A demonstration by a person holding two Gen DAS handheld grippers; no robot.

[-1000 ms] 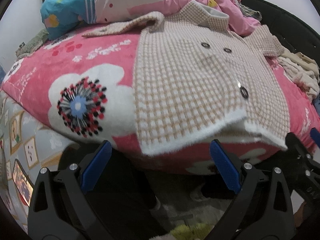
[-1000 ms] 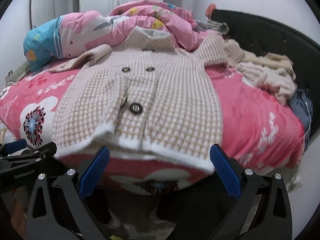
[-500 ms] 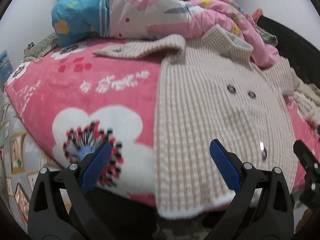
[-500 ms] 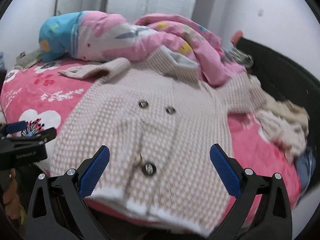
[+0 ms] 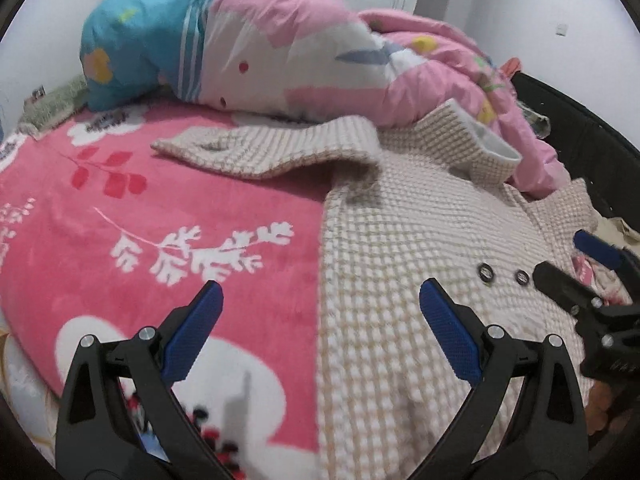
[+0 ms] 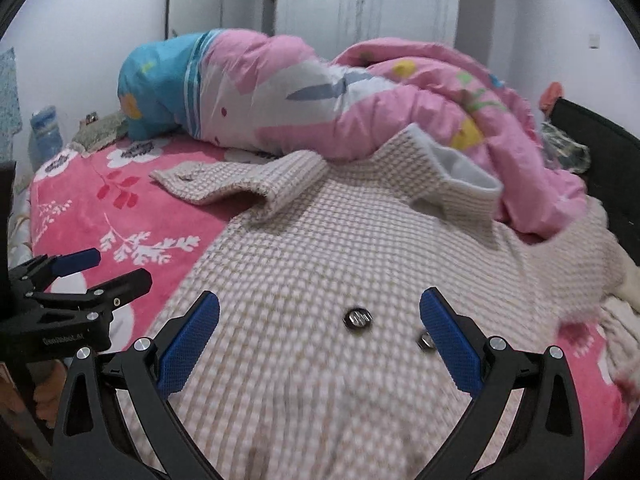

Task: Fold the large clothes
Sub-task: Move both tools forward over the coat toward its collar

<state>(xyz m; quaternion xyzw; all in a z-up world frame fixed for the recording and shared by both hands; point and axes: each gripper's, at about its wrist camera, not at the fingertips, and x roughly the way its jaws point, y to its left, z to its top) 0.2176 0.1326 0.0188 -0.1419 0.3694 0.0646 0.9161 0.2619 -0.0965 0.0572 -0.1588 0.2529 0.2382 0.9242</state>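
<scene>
While spread wide and gripping nothing, hovering with both pairs of fingers [image 5: 192, 328] just above the coat [image 5: 400, 240]. Left gripper [image 5: 320, 292] astride its side edge, with cloth toward 3 o'clock and bare blanket [image 5: 160, 220] toward 9. Right gripper [image 6: 320, 300] over the chest, bracketing a button [image 6: 358, 317] at 12.

Come forward within the last second, from below the bed edge and level with the white hem to well over the garment. No longer facing the hem. Looking instead at the near sleeve [image 5: 260, 152] at 11 o'clock and the collar [image 5: 472, 140] at 1. Probably means passing over the hem for now and going for the sleeves first, to bring them in across the body.

Not yet folded anywhere: lying front up, sleeves out to either side, collar propped against the duvet [image 5: 300, 60] at 12. Other sleeve off toward 3 o'clock in the right view, its upper end tucked under the duvet's edge.

Underneath, a plush pink floral blanket, soft enough to give under any press and likely to cling to the cloth when dragged. Beyond that, pale walls, a wardrobe [image 6: 360, 0] at 12 and a black headboard [image 6: 592, 132] at 2.
</scene>
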